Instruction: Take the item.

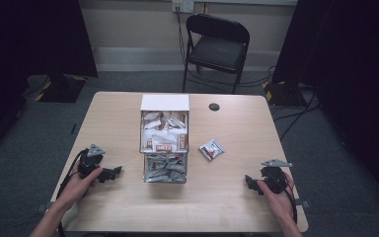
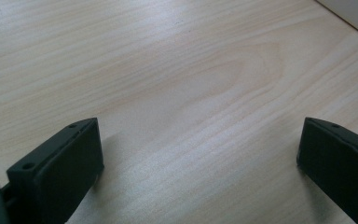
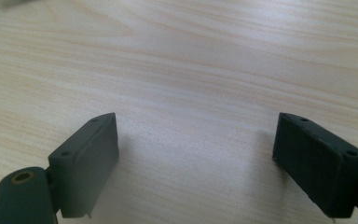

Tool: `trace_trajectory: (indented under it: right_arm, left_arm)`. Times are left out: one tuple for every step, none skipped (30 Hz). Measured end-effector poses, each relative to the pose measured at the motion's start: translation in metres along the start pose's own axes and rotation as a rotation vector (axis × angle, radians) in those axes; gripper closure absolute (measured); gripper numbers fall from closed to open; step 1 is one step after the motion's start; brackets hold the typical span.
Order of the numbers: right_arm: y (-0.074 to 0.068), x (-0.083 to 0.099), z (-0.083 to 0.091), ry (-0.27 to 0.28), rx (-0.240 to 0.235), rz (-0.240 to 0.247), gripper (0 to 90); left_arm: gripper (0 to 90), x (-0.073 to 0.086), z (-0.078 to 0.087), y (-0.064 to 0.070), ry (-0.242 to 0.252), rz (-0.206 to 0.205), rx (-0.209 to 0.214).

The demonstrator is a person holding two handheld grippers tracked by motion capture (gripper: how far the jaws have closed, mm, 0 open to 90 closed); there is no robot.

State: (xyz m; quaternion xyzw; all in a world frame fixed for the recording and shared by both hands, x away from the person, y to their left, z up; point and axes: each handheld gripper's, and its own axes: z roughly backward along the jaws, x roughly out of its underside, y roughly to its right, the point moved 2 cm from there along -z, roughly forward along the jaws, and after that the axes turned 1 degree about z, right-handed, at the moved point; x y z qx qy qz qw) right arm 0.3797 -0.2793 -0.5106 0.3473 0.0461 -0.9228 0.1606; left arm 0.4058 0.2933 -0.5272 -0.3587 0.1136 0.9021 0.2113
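A clear two-part box [image 1: 165,145] full of small sachets stands in the middle of the wooden table [image 1: 227,197], its white lid flap raised at the back. One loose sachet [image 1: 211,148] lies to its right. My left gripper [image 1: 117,171] rests on the table left of the box, held by a hand, jaws pointing at the box. In the left gripper view the left gripper [image 2: 200,154] is open over bare wood. My right gripper [image 1: 248,181] rests near the front right, pointing left. Its jaws in the right gripper view [image 3: 196,149] stand wide apart, nothing between them.
A round dark grommet [image 1: 214,106] sits in the tabletop at the back. Behind the table stands a black folding chair [image 1: 216,47]. Dark curtains and stand bases flank the table, with cables on the floor at right.
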Motion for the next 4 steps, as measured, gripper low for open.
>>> trace_trajectory:
  right_arm:
    - [0.0,0.0,0.0,0.0,0.0,0.0,12.4]
    - [-0.0001,0.0008,-0.0008,0.012,0.001,-0.003,11.2]
    - [0.0,0.003,-0.0021,0.04,0.004,-0.006,9.1]
    - [0.0003,0.0048,-0.0033,0.062,0.005,-0.011,9.0]
  left_arm:
    - [0.0,0.0,0.0,0.0,0.0,0.0,0.0]
    - [0.0,0.0,0.0,0.0,0.0,0.0,0.0]
    - [0.0,0.0001,0.0001,-0.0001,-0.002,-0.003,0.0]
    - [0.0,0.0,0.0,0.0,0.0,0.0,0.0]
